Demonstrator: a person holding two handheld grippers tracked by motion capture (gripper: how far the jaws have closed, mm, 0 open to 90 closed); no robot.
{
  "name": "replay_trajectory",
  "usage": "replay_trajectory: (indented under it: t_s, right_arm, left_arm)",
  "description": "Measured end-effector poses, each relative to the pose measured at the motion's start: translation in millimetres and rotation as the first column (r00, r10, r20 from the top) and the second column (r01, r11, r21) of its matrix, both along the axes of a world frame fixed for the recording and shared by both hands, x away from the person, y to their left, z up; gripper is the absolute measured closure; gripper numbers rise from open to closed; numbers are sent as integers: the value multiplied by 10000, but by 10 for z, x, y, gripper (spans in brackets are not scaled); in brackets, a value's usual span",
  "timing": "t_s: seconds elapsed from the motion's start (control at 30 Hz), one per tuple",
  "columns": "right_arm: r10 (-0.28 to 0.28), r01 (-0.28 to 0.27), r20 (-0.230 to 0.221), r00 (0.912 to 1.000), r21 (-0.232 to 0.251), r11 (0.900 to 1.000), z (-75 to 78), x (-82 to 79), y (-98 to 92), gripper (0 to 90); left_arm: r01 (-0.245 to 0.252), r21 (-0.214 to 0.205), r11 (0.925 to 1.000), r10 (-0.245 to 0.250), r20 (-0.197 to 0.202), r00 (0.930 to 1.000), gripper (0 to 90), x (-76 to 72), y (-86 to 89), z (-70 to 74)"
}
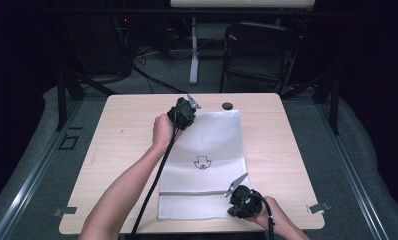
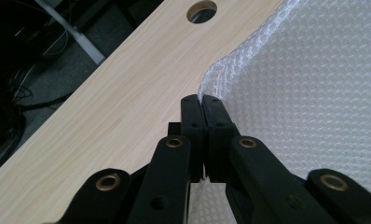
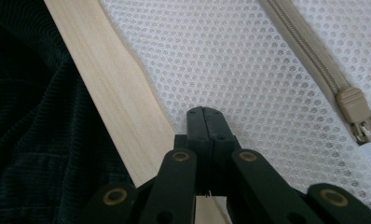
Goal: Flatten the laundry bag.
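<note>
White mesh bag (image 1: 207, 160) flat on worktop (image 1: 122, 150), long axis running far edge to near edge. Left hand-held gripper (image 1: 185, 111) at bag's far-left corner, jaws pinched on raised fabric edge. Right hand-held gripper (image 1: 242, 201) at diagonal near-right corner beside zipper (image 3: 314, 56), jaws together over mesh; whether fabric caught, cannot tell. Judgement: 2 opposite corners held, lift or fold along long axis next.

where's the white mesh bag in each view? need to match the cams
High view: the white mesh zip bag lies flat mid-table, running toward the near edge.
Left gripper view: it covers the right half; the jaws pinch its lifted corner.
Right gripper view: it spreads across centre and right, jaws closed at its edge.
Shared landmark: the light wooden table.
</note>
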State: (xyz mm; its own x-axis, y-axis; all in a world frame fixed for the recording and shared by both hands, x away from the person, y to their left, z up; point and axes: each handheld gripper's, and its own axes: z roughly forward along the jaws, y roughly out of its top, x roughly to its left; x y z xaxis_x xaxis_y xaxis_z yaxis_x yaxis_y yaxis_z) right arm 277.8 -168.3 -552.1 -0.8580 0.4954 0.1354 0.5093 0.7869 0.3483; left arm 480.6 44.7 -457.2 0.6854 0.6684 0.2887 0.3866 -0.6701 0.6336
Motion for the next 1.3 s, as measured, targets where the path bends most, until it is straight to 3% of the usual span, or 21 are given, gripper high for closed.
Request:
replay_trajectory:
  t_s: [0.03, 0.07, 0.1, 0.2, 0.5, 0.57, 0.63, 0.73, 0.8, 0.83, 0.87, 0.9, 0.97, 1.03, 1.17, 1.3]
  right_arm:
    - [-79, 79, 31, 10000, -17, 10000, 0, -11, 6, 900]
    - [-278, 281, -113, 9996, 345, 9990, -14, -27, 19, 900]
    - [-212, 212, -13, 9998, 101, 9997, -9, -22, 13, 900]
    - [-261, 261, -40, 9997, -1, 9997, -1, -24, 18, 900]
    - [-257, 257, -152, 9996, -17, 9997, -2, -33, 40, 900]
    - [-489, 502, -324, 9983, 394, 9980, -16, -46, 46, 900]
    - [-340, 340, -164, 9993, 23, 9994, -6, -25, 24, 900]
    - [-518, 529, -310, 9982, 360, 9980, -27, -24, 19, 900]
    - [-464, 476, -373, 9982, 296, 9984, -19, -14, 9, 900]
    - [-452, 461, -375, 9983, 247, 9986, -15, -11, 7, 900]
    - [-620, 644, -444, 9971, 549, 9964, -36, -21, 11, 900]
    - [-620, 645, -458, 9970, 559, 9964, -35, -20, 10, 891]
    - [-470, 487, -447, 9979, 371, 9981, -7, -7, 2, 847]
    - [-703, 739, -415, 9967, 931, 9929, -18, -26, 3, 785]
    - [-779, 792, -184, 9968, 940, 9924, 95, 23, -66, 656]
    - [-1053, 1047, 4, 9944, 1024, 9892, 133, 59, -151, 424]
  left_arm:
    - [-33, 3, 10000, 33, -11, 10000, 889, 9, -6, -6]
    - [-64, -3, 10000, 64, -7, 10000, 889, 18, -13, -13]
    - [-96, 10, 10000, 96, -14, 10000, 889, 27, -19, -18]
    - [-185, 66, 9998, 185, -29, 9998, 888, 55, -35, -33]
    - [-465, -69, 9989, 463, -241, 9986, 878, 138, -96, -123]
    - [-437, -176, 9989, 432, -277, 9987, 864, 151, -97, -139]
    - [-442, -435, 9981, 429, -295, 9986, 788, 161, -87, -141]
    - [-281, -846, 9960, 246, -430, 9988, 600, 165, -59, -129]
    - [-37, -1176, 9930, -28, -549, 9985, 547, 157, -26, -116]
    - [-45, -1124, 9937, -15, -529, 9986, 508, 148, -16, -108]
    - [-22, -1220, 9925, -48, -574, 9983, 465, 138, -6, -106]
    - [67, -1299, 9915, -151, -637, 9979, 436, 127, 10, -99]
    - [43, -1376, 9905, -131, -633, 9979, 380, 91, 39, -95]
    - [110, -1430, 9897, -211, -693, 9974, 325, 46, 68, -102]
    - [207, -1557, 9876, -343, -852, 9958, 236, -57, 135, -142]
    - [300, -1779, 9836, -525, -1233, 9910, 162, -183, 211, -193]
